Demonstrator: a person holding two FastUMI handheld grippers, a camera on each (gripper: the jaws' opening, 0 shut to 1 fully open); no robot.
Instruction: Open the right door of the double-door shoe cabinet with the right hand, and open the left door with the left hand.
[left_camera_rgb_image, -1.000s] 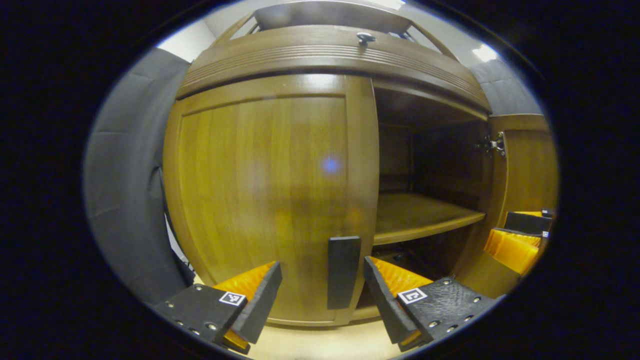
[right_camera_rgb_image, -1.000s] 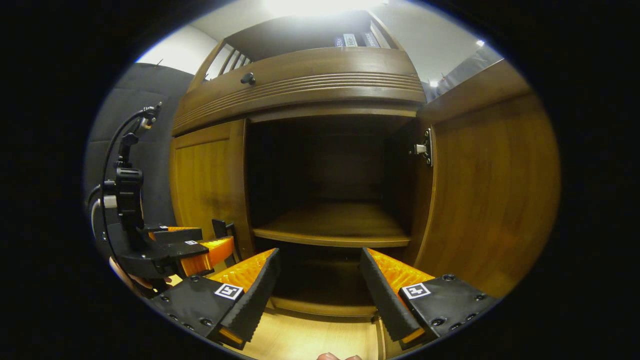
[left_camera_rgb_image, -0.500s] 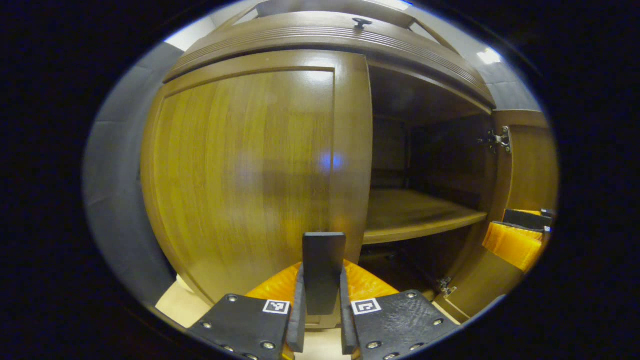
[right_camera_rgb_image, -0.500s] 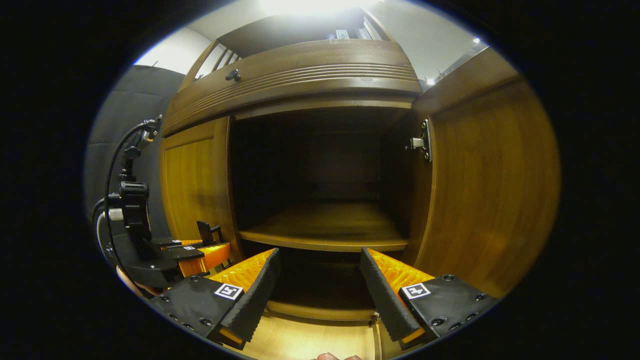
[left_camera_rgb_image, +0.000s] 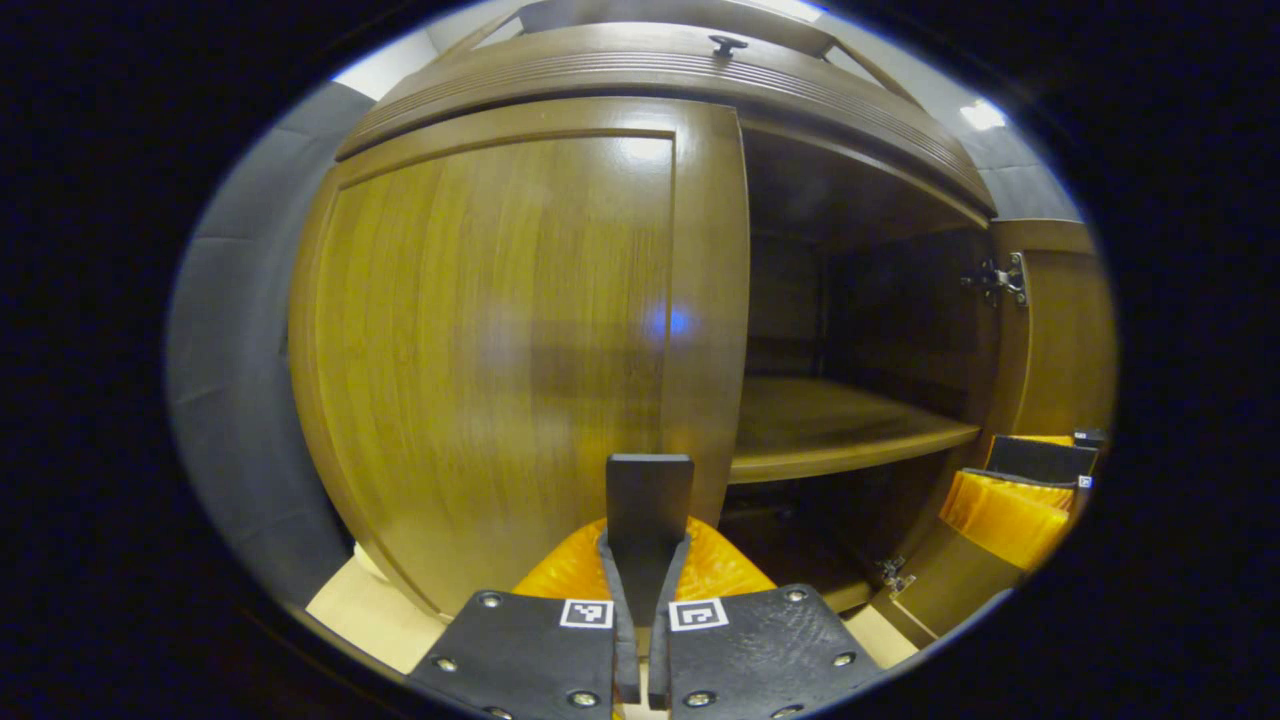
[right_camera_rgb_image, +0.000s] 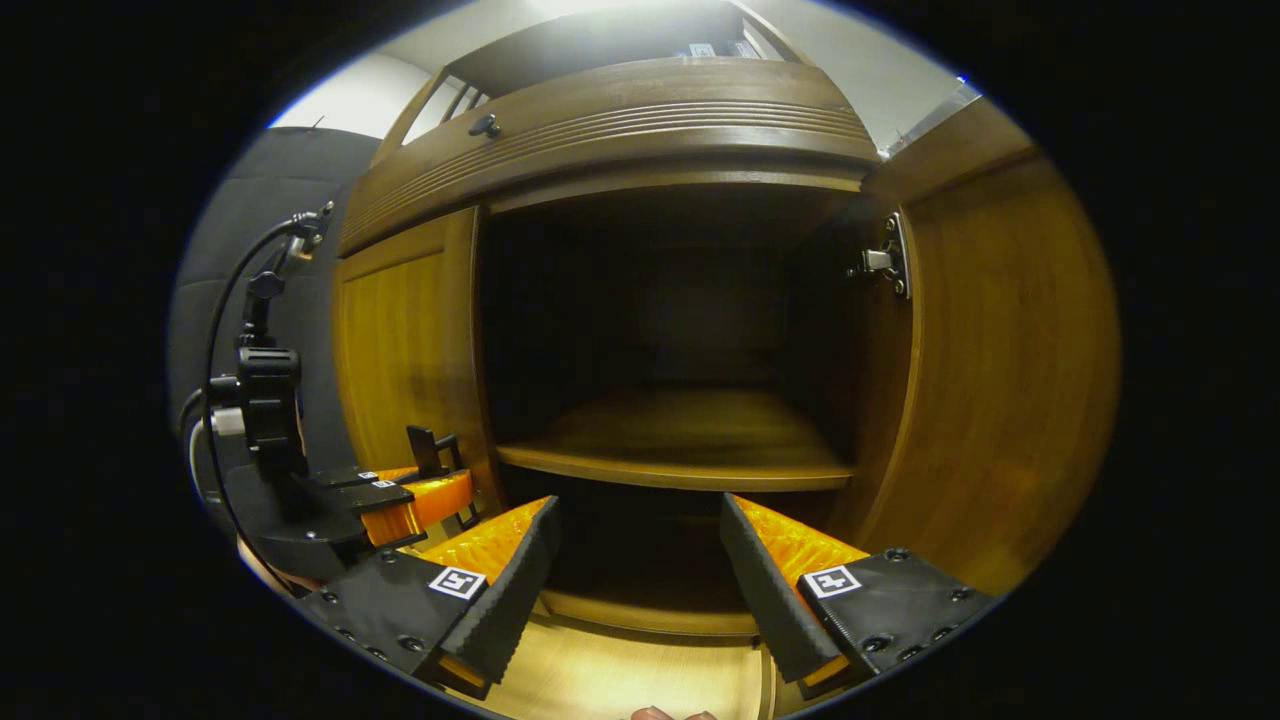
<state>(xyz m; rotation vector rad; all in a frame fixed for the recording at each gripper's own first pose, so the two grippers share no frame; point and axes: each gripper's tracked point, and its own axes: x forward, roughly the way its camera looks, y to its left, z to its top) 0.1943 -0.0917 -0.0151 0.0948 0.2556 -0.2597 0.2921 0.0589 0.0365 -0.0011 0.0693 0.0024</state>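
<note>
The brown wooden shoe cabinet's left door (left_camera_rgb_image: 500, 330) stands nearly closed, pulled out slightly at its inner edge. My left gripper (left_camera_rgb_image: 640, 600) is shut on that door's dark upright handle (left_camera_rgb_image: 648, 500). The right door (right_camera_rgb_image: 1000, 370) hangs wide open on its metal hinge (right_camera_rgb_image: 885, 262), baring a dark inside with a wooden shelf (right_camera_rgb_image: 680, 445). My right gripper (right_camera_rgb_image: 635, 585) is open in front of the opening, holding nothing. In the right gripper view the left gripper (right_camera_rgb_image: 400, 495) sits at the left door (right_camera_rgb_image: 405, 350). In the left gripper view the right gripper (left_camera_rgb_image: 1020, 490) is by the open door (left_camera_rgb_image: 1060, 340).
A drawer front with a small dark knob (left_camera_rgb_image: 727, 44) runs above the doors. Pale wooden floor (right_camera_rgb_image: 620, 680) lies below the cabinet. Grey padded wall (left_camera_rgb_image: 235, 400) stands left of the cabinet. A cable (right_camera_rgb_image: 235, 290) rises from the left gripper's mount.
My left gripper went from open to shut on the left door's handle, and the door's inner edge has come out a little. My right gripper has shifted slightly, still open.
</note>
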